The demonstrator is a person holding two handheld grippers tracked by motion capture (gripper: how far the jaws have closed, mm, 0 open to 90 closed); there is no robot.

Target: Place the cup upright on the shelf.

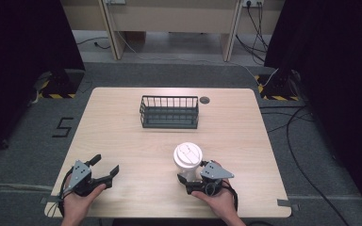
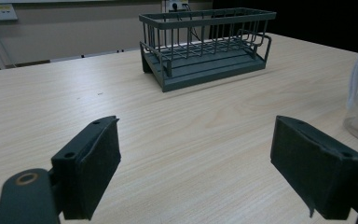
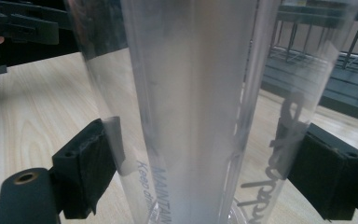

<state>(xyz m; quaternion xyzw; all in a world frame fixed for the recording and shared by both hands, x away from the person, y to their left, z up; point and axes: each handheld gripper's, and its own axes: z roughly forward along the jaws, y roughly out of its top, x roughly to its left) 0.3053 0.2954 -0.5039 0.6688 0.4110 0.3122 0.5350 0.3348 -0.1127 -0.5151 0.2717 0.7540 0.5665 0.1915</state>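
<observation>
Right gripper [image 1: 192, 181] jaws hug the clear lidded cup [image 1: 188, 157], apparently gripping; left gripper [image 1: 107, 168] waits wide open; next likely a lift toward the basket [image 1: 169, 112].

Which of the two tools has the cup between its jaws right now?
The right tool: its jaws flank the clear, white-lidded cup at the table's near edge. The left tool gapes over bare wood.

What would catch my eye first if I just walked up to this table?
Probably the clear cup with its white lid, standing at the near right of the table between the jaws of the right claw, which press its sides. Next, the dark wire basket toward the far middle. The left claw sits open at the near left, holding nothing.
</observation>
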